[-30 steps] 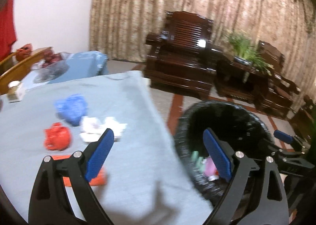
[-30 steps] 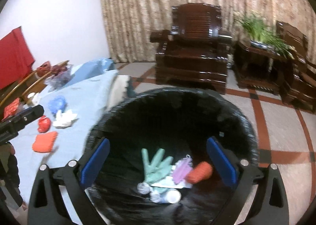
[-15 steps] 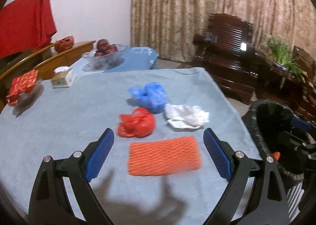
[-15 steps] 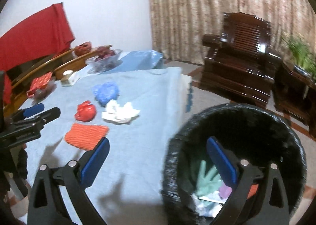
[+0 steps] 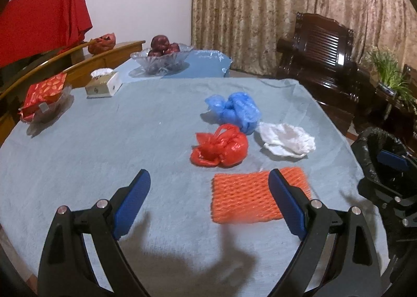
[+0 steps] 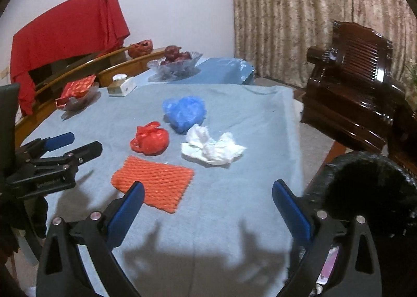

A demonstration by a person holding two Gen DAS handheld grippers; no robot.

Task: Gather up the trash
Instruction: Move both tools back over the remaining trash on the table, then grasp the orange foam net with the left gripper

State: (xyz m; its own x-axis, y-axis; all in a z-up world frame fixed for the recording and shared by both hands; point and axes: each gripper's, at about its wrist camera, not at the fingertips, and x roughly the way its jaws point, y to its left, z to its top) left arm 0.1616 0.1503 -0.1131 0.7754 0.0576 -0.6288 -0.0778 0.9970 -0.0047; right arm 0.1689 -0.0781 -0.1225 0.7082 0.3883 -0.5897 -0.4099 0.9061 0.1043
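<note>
Four trash items lay on worktop (image 5: 104,146): orange net (image 5: 250,198), red bag (image 5: 221,147), blue bag (image 5: 234,110), white tissue (image 5: 286,142) | left gripper (image 5: 208,200) wide apart, empty | right gripper (image 6: 208,208) wide apart, empty

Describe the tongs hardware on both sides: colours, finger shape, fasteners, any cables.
Both tongs match: left tongs, right tongs. Matte black frames with triangular cut-outs, two long tapering fingers each lined with a blue pad, silver round screw heads at the pivots. No cables or markings visible. A dark sleeve shows behind the left one.
</note>
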